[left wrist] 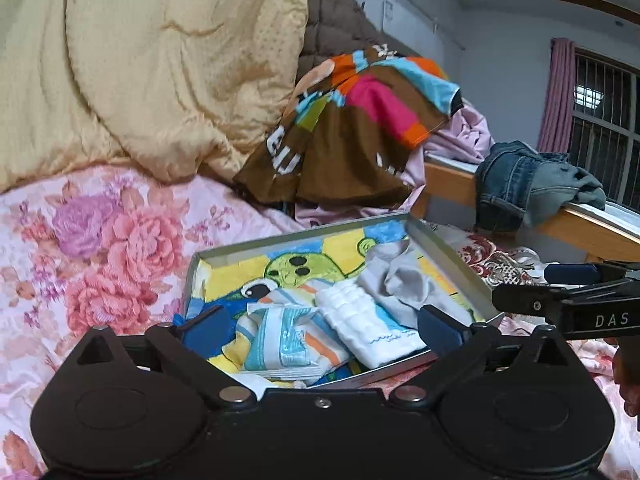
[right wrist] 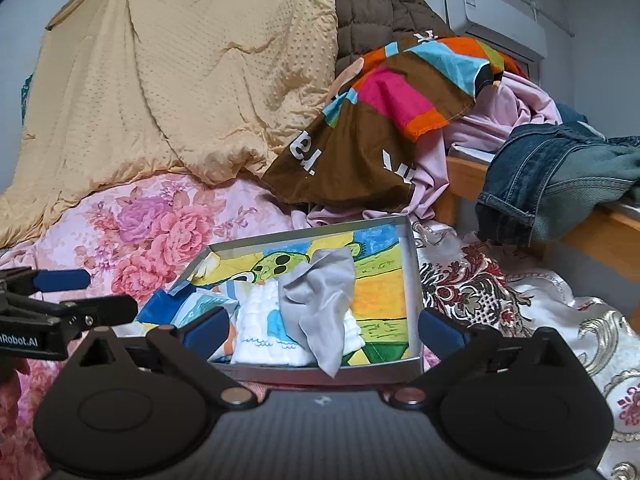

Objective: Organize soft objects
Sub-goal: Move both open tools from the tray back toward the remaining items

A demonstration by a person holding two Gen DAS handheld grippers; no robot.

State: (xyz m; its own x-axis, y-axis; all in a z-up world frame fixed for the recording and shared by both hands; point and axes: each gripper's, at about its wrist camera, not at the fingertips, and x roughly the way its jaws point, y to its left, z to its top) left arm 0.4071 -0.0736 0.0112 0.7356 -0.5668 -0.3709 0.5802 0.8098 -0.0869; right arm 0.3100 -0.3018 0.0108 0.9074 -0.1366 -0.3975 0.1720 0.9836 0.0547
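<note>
Ahead of both tools sits one shallow tray (right wrist: 414,264) on the bed: one gray cloth (right wrist: 320,304), one white folded towel (right wrist: 264,332), one cartoon towel (left wrist: 248,272) lining it, one striped packet (left wrist: 280,344). Left tool (left wrist: 320,326) and right tool (right wrist: 324,330) both spread apart, empty.

Matt grey metal tray (right wrist: 414,264); soft cloths (right wrist: 320,300); glossy floral bedspread (left wrist: 100,240).
</note>
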